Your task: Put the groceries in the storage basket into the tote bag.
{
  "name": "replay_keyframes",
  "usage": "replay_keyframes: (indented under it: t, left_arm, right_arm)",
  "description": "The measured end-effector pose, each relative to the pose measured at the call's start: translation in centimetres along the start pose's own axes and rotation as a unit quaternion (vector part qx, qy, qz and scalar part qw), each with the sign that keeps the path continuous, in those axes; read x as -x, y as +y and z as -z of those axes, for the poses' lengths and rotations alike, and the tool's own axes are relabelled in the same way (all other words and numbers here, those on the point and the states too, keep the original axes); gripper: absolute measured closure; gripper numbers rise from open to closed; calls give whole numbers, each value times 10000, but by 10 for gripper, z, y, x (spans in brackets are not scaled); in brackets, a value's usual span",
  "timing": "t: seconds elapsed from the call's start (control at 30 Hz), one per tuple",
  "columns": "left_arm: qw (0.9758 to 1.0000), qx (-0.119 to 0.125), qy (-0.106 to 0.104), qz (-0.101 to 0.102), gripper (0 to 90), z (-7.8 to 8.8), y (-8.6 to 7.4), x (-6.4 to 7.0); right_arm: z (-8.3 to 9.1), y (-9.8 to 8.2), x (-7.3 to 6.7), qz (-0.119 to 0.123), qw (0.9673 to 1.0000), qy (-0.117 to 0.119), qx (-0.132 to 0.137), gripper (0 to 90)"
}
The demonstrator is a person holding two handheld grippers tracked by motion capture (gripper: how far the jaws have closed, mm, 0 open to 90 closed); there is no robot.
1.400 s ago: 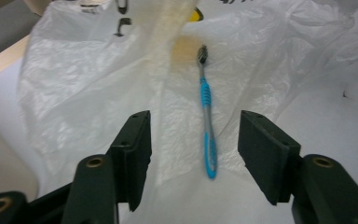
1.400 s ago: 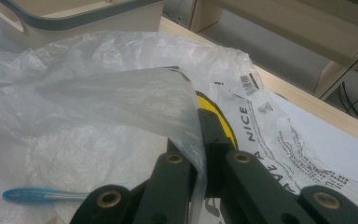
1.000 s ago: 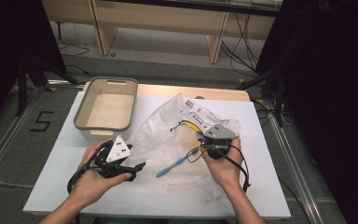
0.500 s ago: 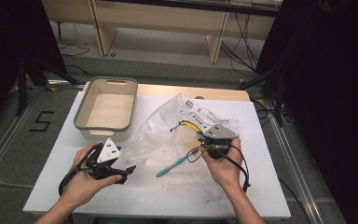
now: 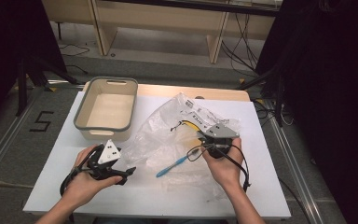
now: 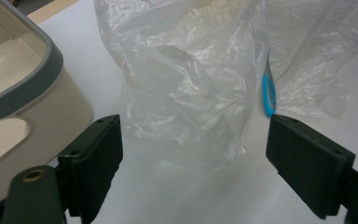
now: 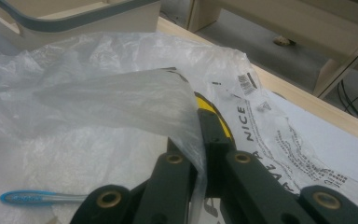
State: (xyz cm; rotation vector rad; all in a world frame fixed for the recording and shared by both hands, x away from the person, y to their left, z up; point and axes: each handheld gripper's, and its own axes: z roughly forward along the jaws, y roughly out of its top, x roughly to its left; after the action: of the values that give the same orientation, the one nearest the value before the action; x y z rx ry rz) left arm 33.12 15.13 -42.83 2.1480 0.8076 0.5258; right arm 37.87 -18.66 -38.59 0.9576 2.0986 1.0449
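The right claw point(image 5: 208, 140) pinches the plastic bag point(image 5: 177, 135) at mid-tabletop; the left claw point(image 5: 121, 171), jaws just opened wide with nothing between them, faces its near edge at seven o'clock — next, probably, grip that edge; the toothbrush point(image 5: 171, 166) lies inside.

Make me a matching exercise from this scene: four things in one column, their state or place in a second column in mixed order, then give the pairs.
Things
1. left gripper
2. right gripper
3. toothbrush
4. bin

States or places
A. shut on the plastic bag
B. stands at the table's far left, nothing in it
C. jaws wide apart, nothing between them
D. lies blue between the two hands, by the bag

Pairs: 1-C, 2-A, 3-D, 4-B
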Motion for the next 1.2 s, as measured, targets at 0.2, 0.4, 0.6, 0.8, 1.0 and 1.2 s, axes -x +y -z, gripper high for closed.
replay_keyframes:
  t: [0.2, 0.4, 0.6, 0.8, 1.0, 1.2]
  left_arm:
    - [10000, 2, -15, -47, 185, 0, 1, 3]
    - [10000, -5, 34, -54, 185, 1, 0, 2]
    - [10000, -25, 93, -25, 188, 2, -1, 0]
    - [10000, 11, 90, -9, 190, 1, 0, 0]
    - [10000, -2, 87, -22, 191, 0, 0, 0]
    - [10000, -16, 81, -44, 192, -1, 0, 0]
  right_arm:
    - [0, -1, 0, 17, 10000, -10, -11, 900]
    - [0, -1, -1, 22, 10000, 4, 2, 900]
    - [0, -2, 0, 42, 10000, 20, 10, 900]
    - [-1, -2, -1, 50, 10000, 40, -8, 900]
    - [0, -2, -1, 38, 10000, 32, -7, 900]
    - [0, -2, -1, 17, 10000, 27, -15, 900]
